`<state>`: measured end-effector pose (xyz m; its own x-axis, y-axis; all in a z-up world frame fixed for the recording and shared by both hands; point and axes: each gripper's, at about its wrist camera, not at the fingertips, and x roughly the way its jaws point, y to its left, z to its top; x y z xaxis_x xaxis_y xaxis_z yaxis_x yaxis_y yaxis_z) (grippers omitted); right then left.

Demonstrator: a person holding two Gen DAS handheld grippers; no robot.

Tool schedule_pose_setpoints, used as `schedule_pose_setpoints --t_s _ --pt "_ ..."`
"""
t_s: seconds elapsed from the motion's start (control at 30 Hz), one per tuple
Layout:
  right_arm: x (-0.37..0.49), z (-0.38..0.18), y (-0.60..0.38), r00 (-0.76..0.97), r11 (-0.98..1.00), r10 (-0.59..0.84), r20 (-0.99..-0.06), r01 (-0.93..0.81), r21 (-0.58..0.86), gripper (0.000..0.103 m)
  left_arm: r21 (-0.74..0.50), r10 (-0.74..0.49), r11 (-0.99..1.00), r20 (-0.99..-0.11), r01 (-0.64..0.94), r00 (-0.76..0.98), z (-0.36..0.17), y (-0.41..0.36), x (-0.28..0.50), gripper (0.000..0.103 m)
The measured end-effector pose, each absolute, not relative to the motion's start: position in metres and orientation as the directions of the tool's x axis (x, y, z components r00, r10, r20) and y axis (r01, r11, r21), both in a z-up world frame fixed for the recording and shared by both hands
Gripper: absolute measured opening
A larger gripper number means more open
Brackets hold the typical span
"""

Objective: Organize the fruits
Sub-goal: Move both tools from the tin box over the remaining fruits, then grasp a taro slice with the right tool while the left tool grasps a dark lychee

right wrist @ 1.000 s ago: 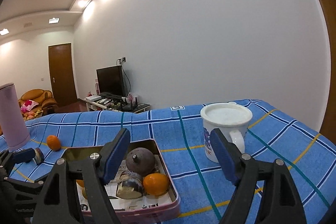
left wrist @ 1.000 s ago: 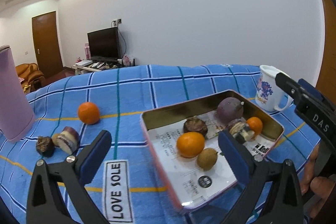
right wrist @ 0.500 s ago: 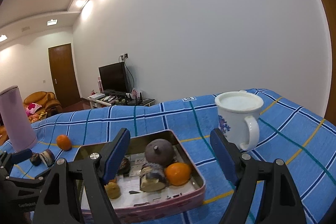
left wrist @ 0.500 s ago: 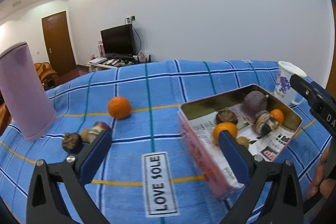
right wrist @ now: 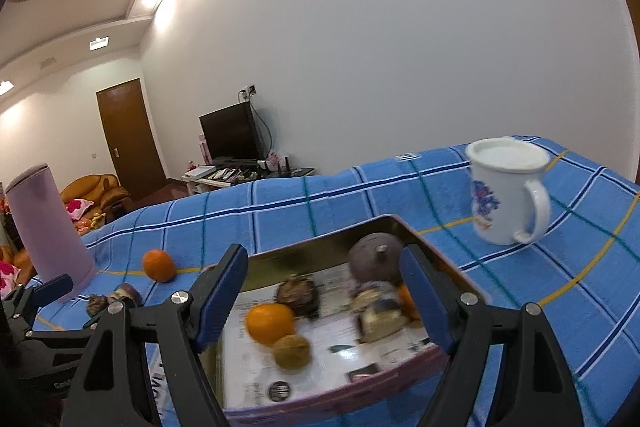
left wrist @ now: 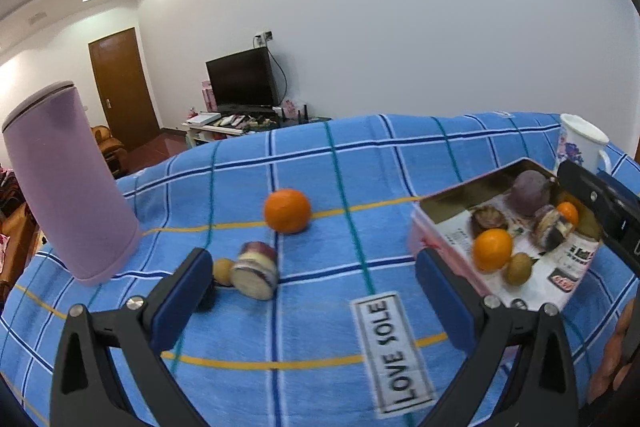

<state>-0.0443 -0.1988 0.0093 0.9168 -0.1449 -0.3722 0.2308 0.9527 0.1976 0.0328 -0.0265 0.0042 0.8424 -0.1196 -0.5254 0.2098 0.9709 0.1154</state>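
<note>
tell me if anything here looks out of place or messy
Yes: several fruits lie loose on the blue cloth rather than in the tin tray: an orange, a cut purple fruit and a small brown fruit near the pink cylinder. Nothing looks spilled or broken; the white mug stands upright.

A pink tumbler (left wrist: 70, 183) and white mug (right wrist: 506, 189) stand well apart.

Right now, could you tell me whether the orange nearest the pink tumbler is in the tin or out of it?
Out. That orange rests on the blue checked cloth, left of the tin.
</note>
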Motion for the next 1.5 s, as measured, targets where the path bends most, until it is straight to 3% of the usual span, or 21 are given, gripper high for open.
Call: schedule_pose_setpoints --t_s 0.7,0.97,1.17,1.3,1.5 --pt "0.002 0.006 -0.105 0.920 0.964 -0.049 -0.389 0.145 0.224 0.080 0.062 -0.080 0.990 -0.503 0.128 0.860 -0.003 0.041 0.058 0.103" --pt "0.019 0.004 -0.078 0.914 0.967 -0.001 -0.405 0.104 0.233 0.080 0.064 0.024 0.998 -0.535 0.012 0.844 0.000 0.085 0.081 0.103" --pt "0.041 -0.004 -0.060 0.874 0.968 0.073 -0.480 0.055 0.246 0.080 0.159 0.214 0.976 -0.557 -0.149 0.803 -0.003 0.128 0.103 0.103" --pt "0.061 -0.015 -0.039 0.807 0.967 0.174 -0.565 -0.030 0.254 0.080 0.122 0.234 0.972 -0.581 -0.200 0.780 -0.005 0.153 0.109 0.103" --pt "0.086 -0.027 -0.004 0.720 0.975 0.212 -0.660 -0.105 0.198 0.080 0.122 0.242 0.970 -0.608 -0.212 0.756 -0.011 0.163 0.113 0.103"
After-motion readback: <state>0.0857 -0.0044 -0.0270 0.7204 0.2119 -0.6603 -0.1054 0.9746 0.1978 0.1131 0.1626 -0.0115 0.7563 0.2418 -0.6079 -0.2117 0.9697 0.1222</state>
